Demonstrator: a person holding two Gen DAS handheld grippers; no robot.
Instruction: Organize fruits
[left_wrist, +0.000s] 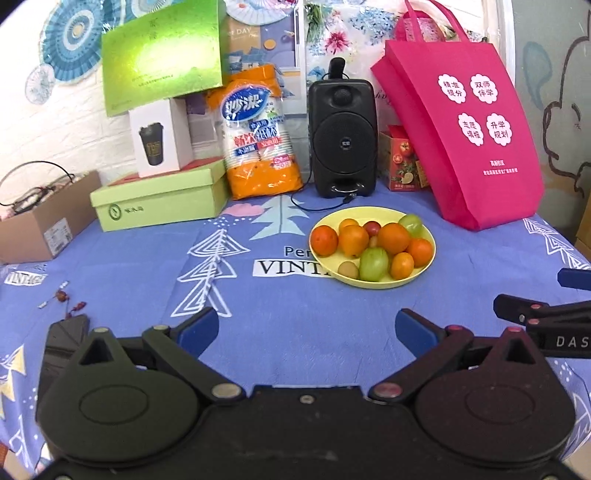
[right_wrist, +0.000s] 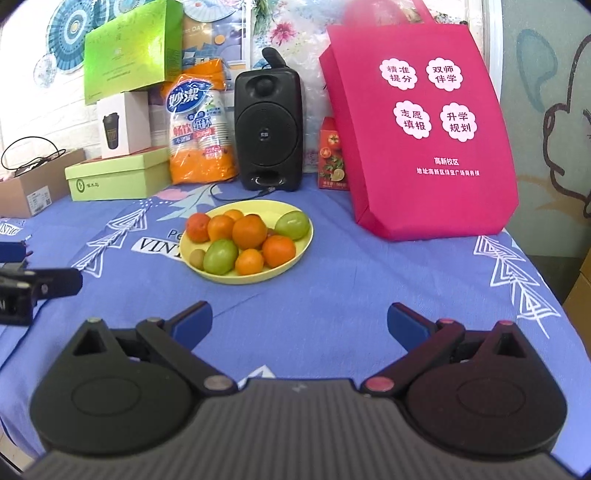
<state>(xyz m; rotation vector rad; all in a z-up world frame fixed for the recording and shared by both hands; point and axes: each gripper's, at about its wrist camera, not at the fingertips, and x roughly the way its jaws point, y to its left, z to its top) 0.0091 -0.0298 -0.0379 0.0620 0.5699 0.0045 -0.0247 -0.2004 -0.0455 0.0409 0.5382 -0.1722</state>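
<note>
Along the far edge of the blue patterned tablecloth (left_wrist: 295, 325) stands a black speaker (left_wrist: 342, 134) with its thin cable trailing forward. Just left of it leans an orange pack of paper cups (left_wrist: 258, 136), then a flat pale-green lidded box (left_wrist: 159, 201) bearing a white box printed with a black cup (left_wrist: 160, 138). A bright pink fabric tote bag (left_wrist: 465, 129) stands toward the far right corner, partly hiding a small red carton (left_wrist: 402, 160). A brown cardboard box (left_wrist: 44, 225) sits at the left edge.
</note>
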